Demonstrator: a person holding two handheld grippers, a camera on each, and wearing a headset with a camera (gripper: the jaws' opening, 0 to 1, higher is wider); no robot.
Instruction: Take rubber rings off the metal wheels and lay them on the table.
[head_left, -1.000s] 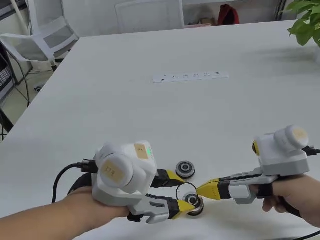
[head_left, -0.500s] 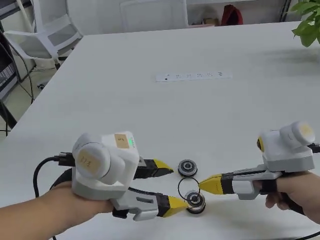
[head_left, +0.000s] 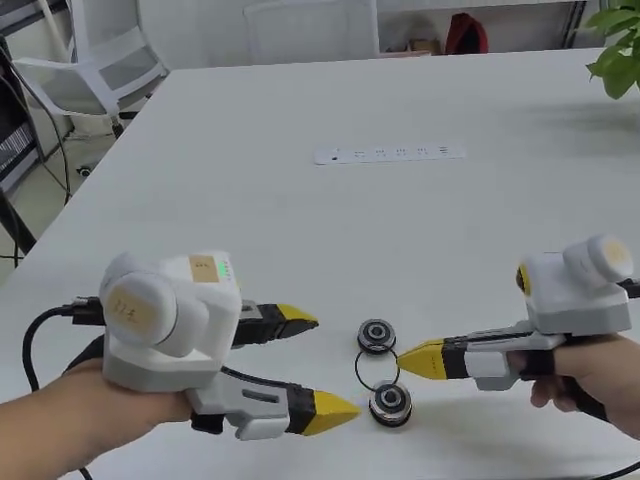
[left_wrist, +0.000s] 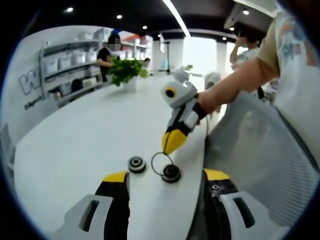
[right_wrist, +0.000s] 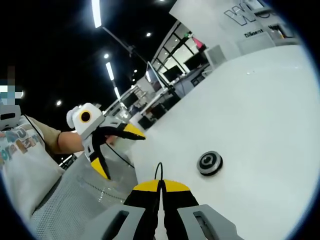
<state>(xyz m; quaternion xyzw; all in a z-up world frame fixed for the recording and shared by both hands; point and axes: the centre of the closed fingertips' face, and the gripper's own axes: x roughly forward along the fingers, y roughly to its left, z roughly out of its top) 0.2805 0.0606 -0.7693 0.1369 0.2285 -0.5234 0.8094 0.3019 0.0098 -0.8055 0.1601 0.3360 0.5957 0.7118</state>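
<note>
Pinches likely limp, light rubber ring (head_left: 357, 371) at its near edge in clenched right claw (head_left: 402, 360), with left claw (head_left: 337, 365) released.

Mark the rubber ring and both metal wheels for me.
rubber ring (head_left: 356, 370), head view, its left arc.
far metal wheel (head_left: 377, 336), head view, its hub.
near metal wheel (head_left: 390, 403), head view, its hub.
</note>
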